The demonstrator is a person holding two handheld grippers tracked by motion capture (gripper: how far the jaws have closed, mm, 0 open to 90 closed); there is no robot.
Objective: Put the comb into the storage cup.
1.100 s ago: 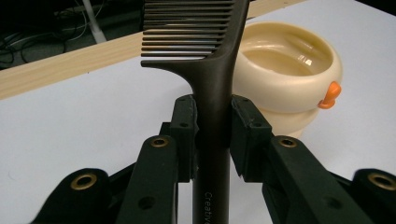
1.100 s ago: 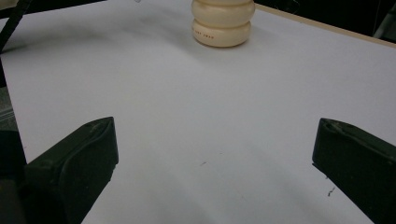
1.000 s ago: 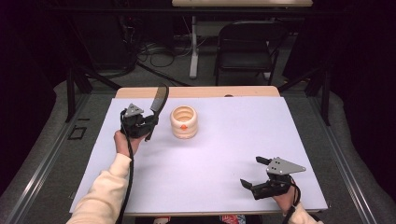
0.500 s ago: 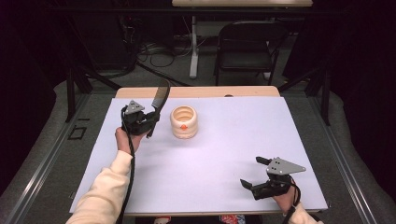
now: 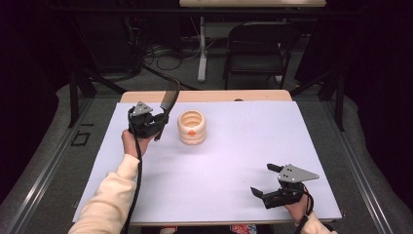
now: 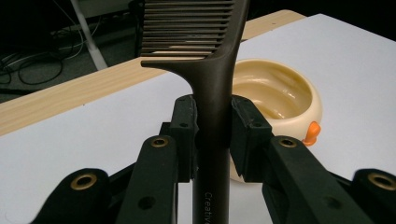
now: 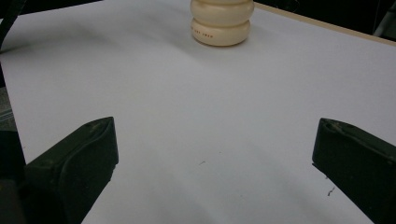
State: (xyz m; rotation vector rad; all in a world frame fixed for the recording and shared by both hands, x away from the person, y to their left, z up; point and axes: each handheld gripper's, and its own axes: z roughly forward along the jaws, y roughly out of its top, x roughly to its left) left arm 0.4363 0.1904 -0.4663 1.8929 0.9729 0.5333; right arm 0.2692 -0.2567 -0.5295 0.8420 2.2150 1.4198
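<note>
A dark brown comb stands upright in my left gripper, which is shut on the comb's handle. Its teeth point up and away, above the table's back left. Just to the right of it sits a cream ribbed cup with an orange mark on its side, open at the top. My right gripper rests low near the table's front right corner, jaws wide open with nothing between them.
The white table sheet covers a wooden tabletop whose back edge shows. Behind the table stand a dark chair and cables on the floor. A pale sleeve comes in at the bottom left.
</note>
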